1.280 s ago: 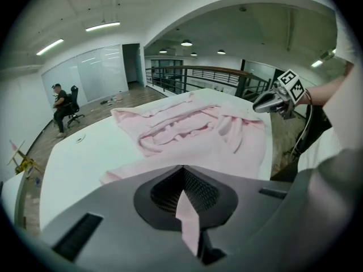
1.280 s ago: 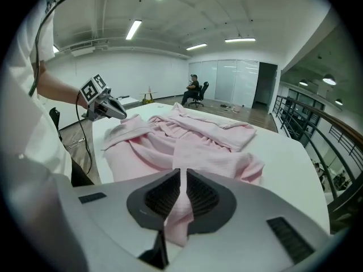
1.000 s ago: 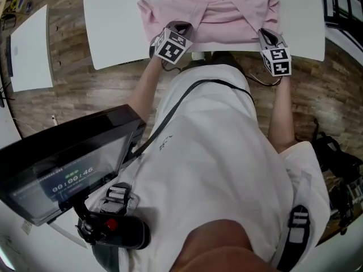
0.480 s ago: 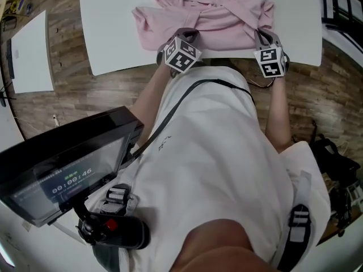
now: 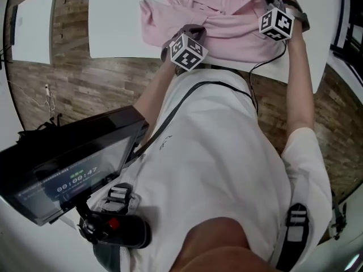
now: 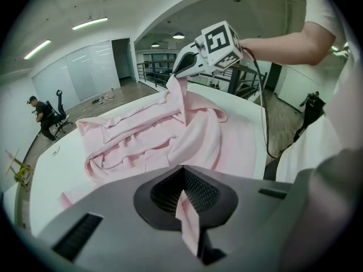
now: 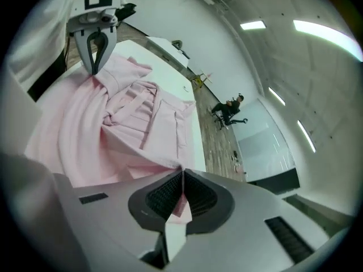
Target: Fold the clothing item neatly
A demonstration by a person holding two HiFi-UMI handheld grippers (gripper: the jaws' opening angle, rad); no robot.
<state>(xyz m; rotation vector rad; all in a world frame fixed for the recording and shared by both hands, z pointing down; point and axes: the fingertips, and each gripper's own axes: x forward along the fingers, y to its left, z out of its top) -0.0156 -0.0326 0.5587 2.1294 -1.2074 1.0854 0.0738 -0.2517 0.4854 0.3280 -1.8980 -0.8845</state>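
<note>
A pink garment (image 5: 221, 16) lies bunched at the near edge of a white table (image 5: 113, 21), as the head view shows. Only the gripper views reveal the grip: left gripper (image 6: 186, 208) and right gripper (image 7: 180, 194) each clamped tight on a fold, the right's held raised.

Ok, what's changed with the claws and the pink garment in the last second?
The right claw swung across the table, away from its near edge, carrying its pinched fabric up over the pink garment. The left claw shifted slightly along that edge. Both stay shut on the garment.
</note>
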